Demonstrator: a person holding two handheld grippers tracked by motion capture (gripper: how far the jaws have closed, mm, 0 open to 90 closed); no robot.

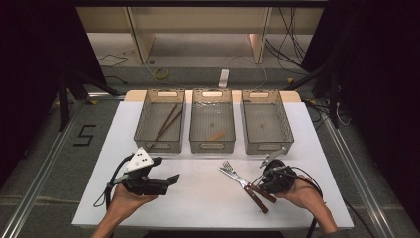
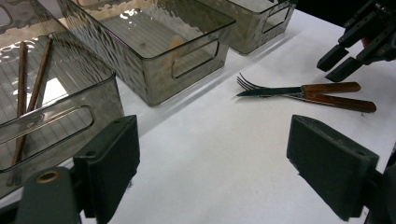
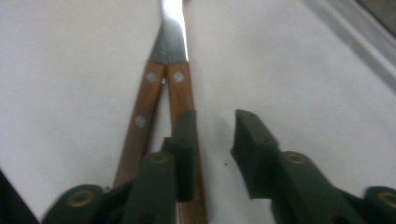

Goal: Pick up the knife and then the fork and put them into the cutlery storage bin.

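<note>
A wooden-handled fork (image 1: 233, 173) and table knife (image 1: 250, 190) lie crossed on the white bench (image 1: 198, 198), just in front of the gap between the middle bin (image 1: 212, 121) and the right bin (image 1: 266, 121) of three clear plastic bins set in a row. In the left gripper view the two handles (image 2: 334, 93) sit nearly side by side while the tines and blade tip point back toward the bins.

Both pieces look stiff and light, steel at the working end with riveted wood scales behind; the polished metal would likely be slippery, so the wood handle seems the safer place to take hold, somewhere along the rivets, and one piece at a time, since the two overlap where the metal begins.

The right gripper (image 1: 267, 179), held in the person's right hand (image 1: 307, 196), hangs low over the handle ends. In the right gripper view its jaws stand partly apart and unclenched: one pad (image 3: 187, 140) sits over the nearer handle and the other over bare bench beside it, with nothing pinched between them. Whether that pad actually touches the wood cannot be told.

The left gripper (image 1: 166, 182), in the left hand (image 1: 126, 201), rests apart at the left side of the bench with its jaws spread wide and holding nothing. Brown chopsticks (image 1: 166, 124) lie in the left bin (image 1: 159, 121), and a small pale wooden piece (image 1: 216, 135) lies in the middle one.
</note>
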